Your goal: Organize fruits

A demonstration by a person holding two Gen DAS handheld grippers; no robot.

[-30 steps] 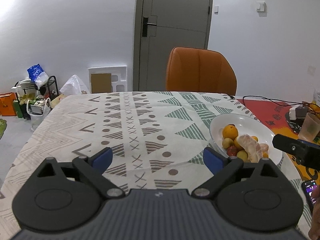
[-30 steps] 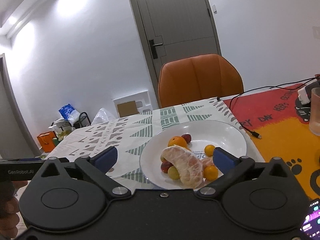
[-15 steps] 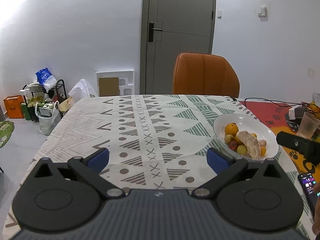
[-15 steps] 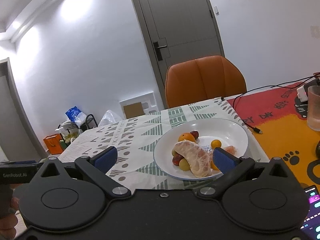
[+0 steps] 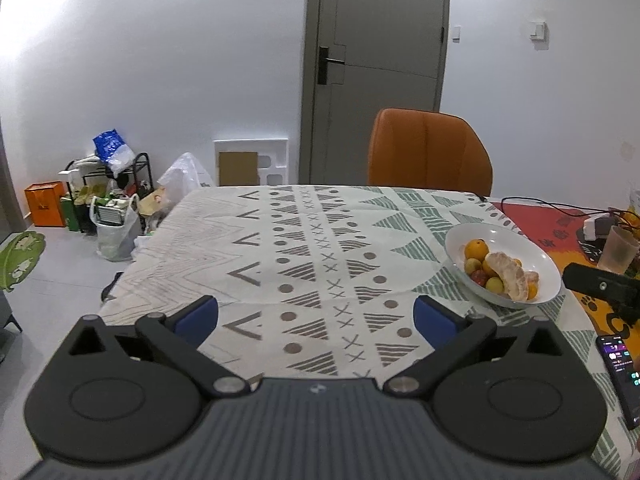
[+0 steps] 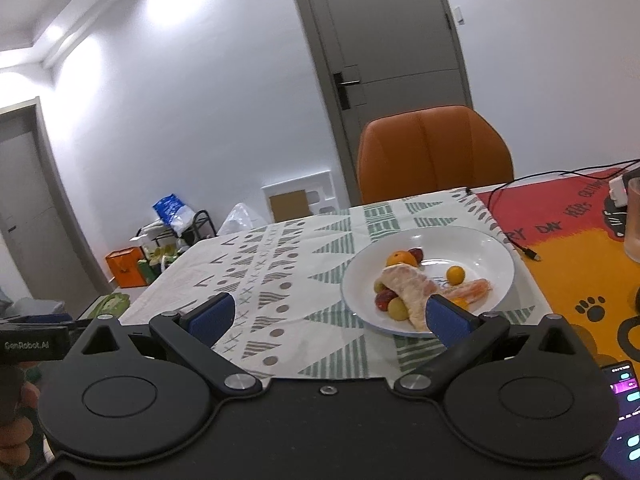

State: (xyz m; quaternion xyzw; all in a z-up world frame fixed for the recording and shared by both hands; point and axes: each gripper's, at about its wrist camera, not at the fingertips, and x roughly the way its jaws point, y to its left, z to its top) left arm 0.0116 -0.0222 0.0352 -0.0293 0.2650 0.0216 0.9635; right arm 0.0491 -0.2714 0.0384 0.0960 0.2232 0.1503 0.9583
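A white bowl [image 5: 536, 258] [image 6: 492, 252] on the patterned tablecloth holds an orange [image 5: 476, 247] [image 6: 401, 258], a peeled pomelo piece [image 5: 510, 276] [image 6: 412, 288] and several small yellow and red fruits. My left gripper [image 5: 316, 318] is open and empty over the near table edge, left of the bowl. My right gripper [image 6: 328, 316] is open and empty, just in front of the bowl; its right fingertip overlaps the bowl's near rim in view.
An orange chair [image 5: 430, 152] stands at the far side of the table. A plastic cup [image 5: 620, 248], cables and an orange-red mat [image 6: 580, 248] lie right of the bowl. A phone [image 5: 620, 376] lies at the near right. Clutter and bags [image 5: 112, 200] sit on the floor left.
Both grippers have pulled back and up from the table, so the bowl looks smaller and farther. The right view has swung left. Both stay open.
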